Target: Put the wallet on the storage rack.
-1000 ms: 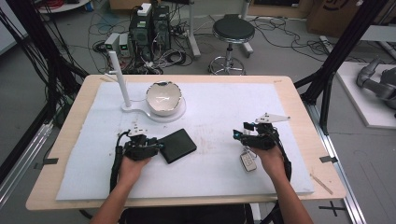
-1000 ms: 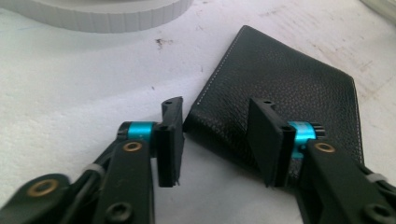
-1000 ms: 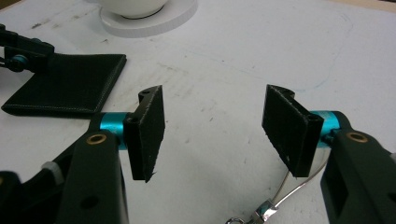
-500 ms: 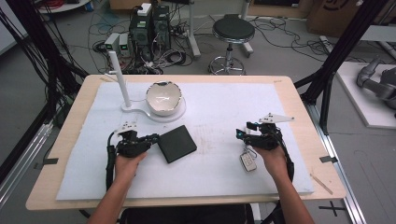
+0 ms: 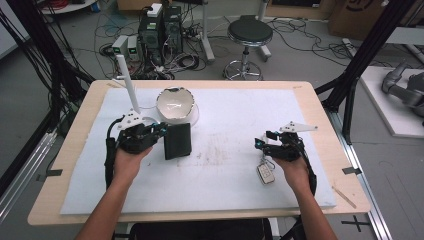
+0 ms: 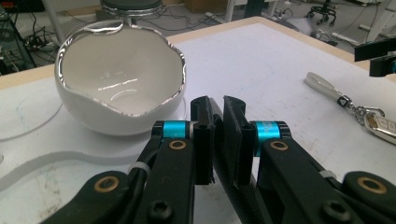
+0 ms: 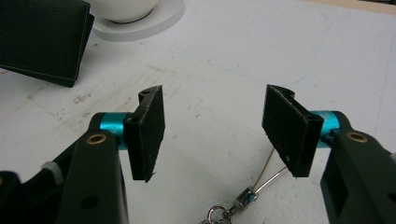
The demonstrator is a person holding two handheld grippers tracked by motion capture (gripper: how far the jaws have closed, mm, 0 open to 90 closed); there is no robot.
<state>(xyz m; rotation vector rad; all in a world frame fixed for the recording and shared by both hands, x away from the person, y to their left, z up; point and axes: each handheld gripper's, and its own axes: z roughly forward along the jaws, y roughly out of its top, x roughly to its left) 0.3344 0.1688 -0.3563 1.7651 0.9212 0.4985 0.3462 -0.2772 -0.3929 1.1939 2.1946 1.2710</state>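
Just in front of the white glossy wavy-rimmed ceramic bowl point(image 5: 175, 104), the black leather wallet point(image 5: 178, 140) hangs clenched in the left gripper point(image 5: 159, 133), whose jaws have just been closing. Well right of the bowl, the right gripper point(image 5: 261, 144) stands released above the grey key fob point(image 5: 265, 173).

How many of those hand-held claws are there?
2: the left claw pinches a black wallet near the white bowl; the right claw is open above a key fob.

Left gripper point(image 5: 159, 134) jaws have just been closing, now clamped on edge of black wallet point(image 5: 178, 140); wallet lifted off white mat point(image 5: 225, 150), hanging edge-on just beside bowl point(image 5: 175, 104)
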